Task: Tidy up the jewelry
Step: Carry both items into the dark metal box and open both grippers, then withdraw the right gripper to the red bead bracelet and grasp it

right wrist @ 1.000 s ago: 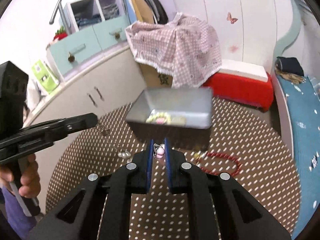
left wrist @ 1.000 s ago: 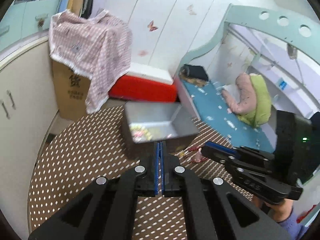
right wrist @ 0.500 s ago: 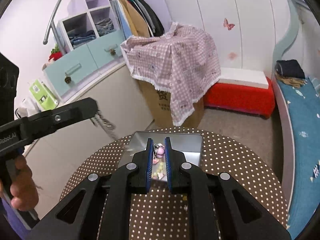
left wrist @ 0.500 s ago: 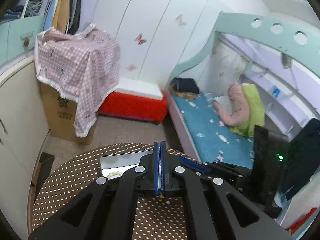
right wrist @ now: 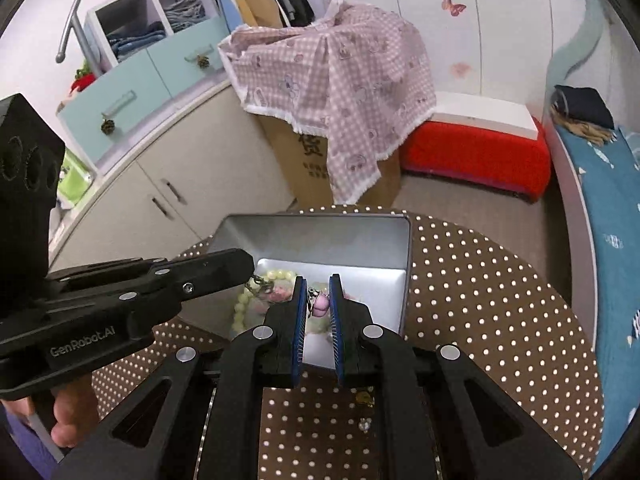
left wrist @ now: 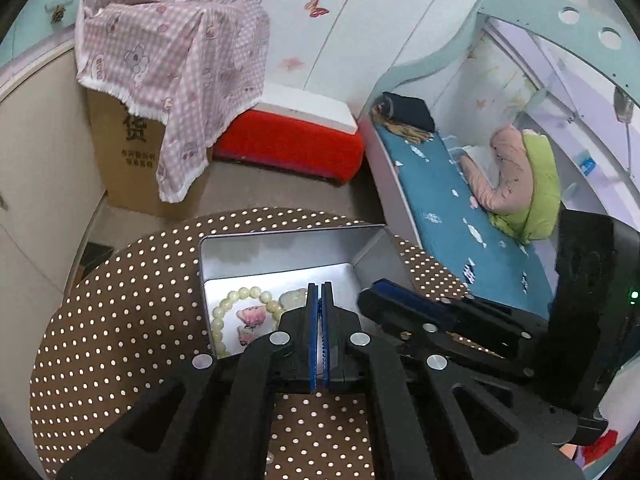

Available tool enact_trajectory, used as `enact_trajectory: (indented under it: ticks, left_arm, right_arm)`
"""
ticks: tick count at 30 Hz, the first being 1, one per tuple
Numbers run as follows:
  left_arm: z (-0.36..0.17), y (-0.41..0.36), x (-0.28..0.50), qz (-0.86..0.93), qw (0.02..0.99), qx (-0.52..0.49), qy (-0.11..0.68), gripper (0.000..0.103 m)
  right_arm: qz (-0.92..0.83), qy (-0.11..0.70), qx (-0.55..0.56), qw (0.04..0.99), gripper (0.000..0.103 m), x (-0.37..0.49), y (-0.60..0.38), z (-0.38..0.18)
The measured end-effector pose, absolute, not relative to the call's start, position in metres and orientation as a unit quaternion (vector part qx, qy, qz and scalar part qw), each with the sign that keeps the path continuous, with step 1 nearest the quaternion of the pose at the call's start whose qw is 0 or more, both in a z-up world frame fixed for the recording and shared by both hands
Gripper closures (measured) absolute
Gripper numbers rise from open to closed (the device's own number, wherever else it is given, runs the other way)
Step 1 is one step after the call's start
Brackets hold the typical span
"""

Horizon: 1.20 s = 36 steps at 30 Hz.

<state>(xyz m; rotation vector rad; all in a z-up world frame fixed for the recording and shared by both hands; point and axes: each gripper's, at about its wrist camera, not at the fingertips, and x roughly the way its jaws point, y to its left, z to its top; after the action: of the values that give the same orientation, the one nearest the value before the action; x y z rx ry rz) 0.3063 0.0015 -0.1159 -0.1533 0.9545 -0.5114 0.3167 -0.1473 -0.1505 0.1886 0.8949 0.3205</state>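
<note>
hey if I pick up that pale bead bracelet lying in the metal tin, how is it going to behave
The bead bracelet is a loop of separate round beads, so it will probably sag and drape rather than hold its ring shape. Glossy beads may slip between the fingers. If nudged in the smooth tin, it would likely slide or roll.

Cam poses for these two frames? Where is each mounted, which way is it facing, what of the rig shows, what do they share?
Left wrist: on the left tool, looking forward and down over the tin; shows its own shut fingers, plus the right tool at right.
Right wrist: on the right tool, facing the tin from its near side; shows its fingers around a pink charm, plus the left tool and hand at left.
Shared: tin, bead bracelet, dotted table, checked cloth, red box.
</note>
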Motion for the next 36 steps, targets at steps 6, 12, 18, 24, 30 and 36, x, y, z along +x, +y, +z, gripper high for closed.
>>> enact_trajectory:
  ticks: [6,12,18,24,30,36]
  left_arm:
    - [-0.118,0.006,0.302,-0.236,0.854,-0.081,0.457,0.086]
    - [-0.1,0.015,0.28,-0.219,0.875,-0.073,0.426,0.055]
    - [-0.099,0.036,0.248,-0.194,0.887,-0.096,0.408,0.046]
    - [-0.119,0.046,0.222,-0.165,0.892,-0.089,0.412,0.046]
    - [-0.151,0.046,0.211,-0.148,0.882,-0.084,0.439,0.046]
    - [-0.169,0.031,0.214,-0.134,0.879,-0.055,0.454,0.048]
  right_arm:
    - [0.154,0.427,0.1,0.885,0.089,0.311,-0.152,-0.148]
    - [0.141,0.406,0.088,0.899,0.078,0.292,-0.161,-0.129]
    - [0.12,0.382,0.08,0.913,0.058,0.263,-0.182,-0.114]
    - [0.09,0.39,0.06,0.915,0.052,0.24,-0.206,-0.127]
    - [0.069,0.426,0.061,0.9,0.052,0.235,-0.222,-0.164]
    - [0.054,0.447,0.07,0.89,0.052,0.244,-0.233,-0.188]
